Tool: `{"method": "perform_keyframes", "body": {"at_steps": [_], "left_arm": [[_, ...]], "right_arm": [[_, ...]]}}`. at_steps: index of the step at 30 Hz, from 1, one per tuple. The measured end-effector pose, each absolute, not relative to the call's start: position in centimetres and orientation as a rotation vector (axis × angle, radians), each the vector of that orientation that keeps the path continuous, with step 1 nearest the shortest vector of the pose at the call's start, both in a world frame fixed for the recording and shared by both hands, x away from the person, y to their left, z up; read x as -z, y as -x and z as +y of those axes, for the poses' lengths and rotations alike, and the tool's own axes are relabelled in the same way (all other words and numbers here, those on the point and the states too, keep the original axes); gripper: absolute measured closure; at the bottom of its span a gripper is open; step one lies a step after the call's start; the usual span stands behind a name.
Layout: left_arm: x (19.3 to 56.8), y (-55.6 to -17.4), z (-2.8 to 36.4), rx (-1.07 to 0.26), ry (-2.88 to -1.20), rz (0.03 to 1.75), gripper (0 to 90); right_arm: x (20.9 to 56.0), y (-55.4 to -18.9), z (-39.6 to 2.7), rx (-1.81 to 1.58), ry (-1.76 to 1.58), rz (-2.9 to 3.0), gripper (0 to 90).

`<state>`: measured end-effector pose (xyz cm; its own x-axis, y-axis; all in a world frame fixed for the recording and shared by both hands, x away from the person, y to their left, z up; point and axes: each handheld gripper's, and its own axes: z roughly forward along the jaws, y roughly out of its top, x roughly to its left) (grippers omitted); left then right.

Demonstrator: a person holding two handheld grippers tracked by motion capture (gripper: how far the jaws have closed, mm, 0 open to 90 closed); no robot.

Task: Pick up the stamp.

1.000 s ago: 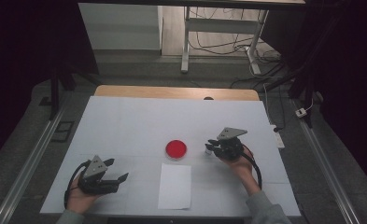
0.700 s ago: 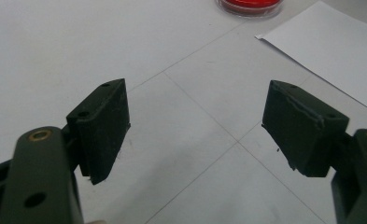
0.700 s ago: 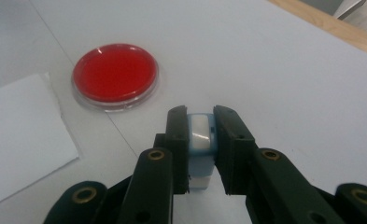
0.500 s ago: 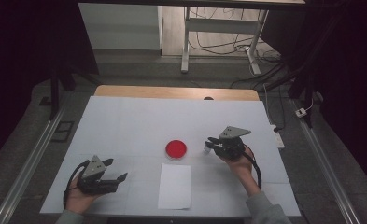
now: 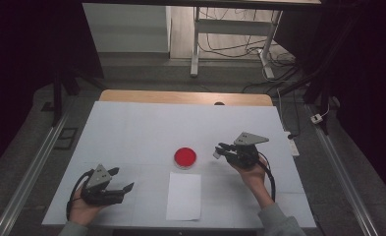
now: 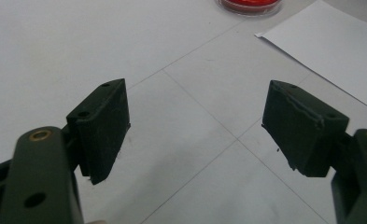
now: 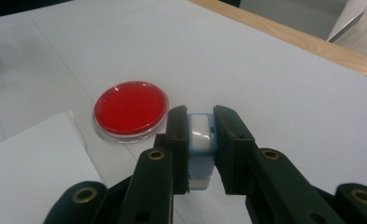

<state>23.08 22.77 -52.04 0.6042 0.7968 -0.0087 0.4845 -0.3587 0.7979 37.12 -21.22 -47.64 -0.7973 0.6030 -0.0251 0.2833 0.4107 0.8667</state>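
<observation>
right gripper (image 7: 201, 135) clenching a small blue-white block (image 7: 200, 140) just beside the red dish (image 7: 130, 110) | left gripper (image 6: 195, 126) sitting released, well apart from the dish

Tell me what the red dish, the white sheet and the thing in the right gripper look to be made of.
Red dish: likely clear glossy plastic, with a see-through rim around a red fill. White sheet: likely matte paper, thin and flat-lying. Small block clamped in the right gripper: probably smooth plastic, light blue with a glossy white face.
</observation>
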Motion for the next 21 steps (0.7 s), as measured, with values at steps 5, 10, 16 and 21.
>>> {"method": "perform_keyframes", "body": {"at_steps": [5, 10, 16, 21], "left_arm": [[52.0, -23.1, 22.9, -0.494, -2.021, 1.016, 23.4], [52.0, -23.1, 22.9, -0.494, -2.019, 1.017, 23.4], [52.0, -23.1, 22.9, -0.497, -2.022, 1.022, 23.4], [52.1, -23.1, 22.9, -0.497, -2.017, 1.022, 23.4]], "right_arm": [[47.3, -36.9, -21.2, -1.367, -0.776, 2.319, 75.4], [46.9, -36.6, -21.3, -1.393, -0.774, 2.307, 75.4], [46.0, -36.0, -21.6, -1.456, -0.790, 2.278, 75.4], [45.7, -35.7, -21.6, -1.480, -0.789, 2.273, 75.4]]}}
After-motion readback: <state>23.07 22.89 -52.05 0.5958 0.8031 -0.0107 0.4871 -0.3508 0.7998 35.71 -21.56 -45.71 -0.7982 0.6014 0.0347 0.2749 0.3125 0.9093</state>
